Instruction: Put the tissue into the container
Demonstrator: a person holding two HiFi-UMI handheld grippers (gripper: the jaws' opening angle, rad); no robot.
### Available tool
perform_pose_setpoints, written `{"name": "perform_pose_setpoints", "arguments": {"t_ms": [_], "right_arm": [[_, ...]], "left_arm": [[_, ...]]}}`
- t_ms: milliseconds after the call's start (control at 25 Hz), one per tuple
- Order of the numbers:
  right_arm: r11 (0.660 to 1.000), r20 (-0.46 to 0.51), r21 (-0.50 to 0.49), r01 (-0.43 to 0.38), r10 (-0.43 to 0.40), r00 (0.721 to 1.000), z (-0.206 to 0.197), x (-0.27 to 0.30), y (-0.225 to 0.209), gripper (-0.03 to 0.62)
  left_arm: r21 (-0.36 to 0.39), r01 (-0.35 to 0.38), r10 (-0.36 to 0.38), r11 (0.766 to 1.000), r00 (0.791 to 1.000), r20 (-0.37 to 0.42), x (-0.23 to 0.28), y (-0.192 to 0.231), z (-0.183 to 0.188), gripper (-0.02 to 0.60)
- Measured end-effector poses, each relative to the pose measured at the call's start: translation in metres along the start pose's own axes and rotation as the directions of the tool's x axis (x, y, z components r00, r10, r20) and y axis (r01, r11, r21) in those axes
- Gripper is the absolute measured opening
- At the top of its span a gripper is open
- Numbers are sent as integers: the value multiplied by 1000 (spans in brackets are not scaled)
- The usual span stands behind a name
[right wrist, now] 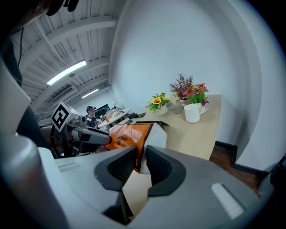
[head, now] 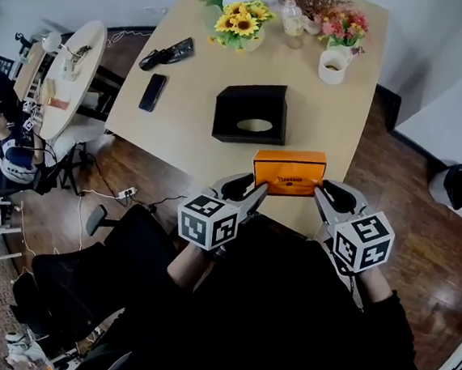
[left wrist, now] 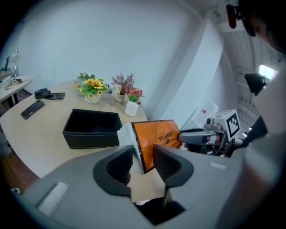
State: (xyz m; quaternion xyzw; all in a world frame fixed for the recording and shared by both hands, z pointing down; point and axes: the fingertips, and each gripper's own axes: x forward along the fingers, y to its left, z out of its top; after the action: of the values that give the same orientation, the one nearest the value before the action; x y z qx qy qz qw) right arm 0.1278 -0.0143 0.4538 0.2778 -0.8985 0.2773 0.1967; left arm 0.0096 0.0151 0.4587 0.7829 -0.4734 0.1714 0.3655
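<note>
An orange tissue pack (head: 289, 172) with white ends hangs in the air above the near edge of the wooden table (head: 179, 130), held level between my two grippers. My left gripper (head: 252, 195) is shut on its left end, and my right gripper (head: 320, 198) is shut on its right end. In the left gripper view the pack (left wrist: 158, 137) sits clamped between the jaws (left wrist: 142, 162). The right gripper view shows the other end of the pack (right wrist: 127, 136) pinched the same way (right wrist: 140, 164). The open black container (head: 252, 93) stands on the table just beyond the pack, also seen in the left gripper view (left wrist: 91, 138).
Sunflowers (head: 241, 22), pink flowers (head: 344, 26), a bottle (head: 293, 22) and a white mug (head: 333, 66) stand at the table's far end. A phone (head: 152, 92) and a remote (head: 167, 54) lie at its left. A round side table (head: 71, 75) stands further left.
</note>
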Motion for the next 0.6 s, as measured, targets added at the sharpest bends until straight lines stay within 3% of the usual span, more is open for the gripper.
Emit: {"name": "perform_pose_setpoints", "arguments": {"t_ms": [280,600], "right_arm": [[999,27,-37,-37,38,999,35,27,28,72],[998,29,-56,27,-26,999,78,65,47,71]], "left_arm": [[5,-45,45,999,995,91,-34,29,26,123],[23,25,-28,999,991,128,-48,76,66,121]]}}
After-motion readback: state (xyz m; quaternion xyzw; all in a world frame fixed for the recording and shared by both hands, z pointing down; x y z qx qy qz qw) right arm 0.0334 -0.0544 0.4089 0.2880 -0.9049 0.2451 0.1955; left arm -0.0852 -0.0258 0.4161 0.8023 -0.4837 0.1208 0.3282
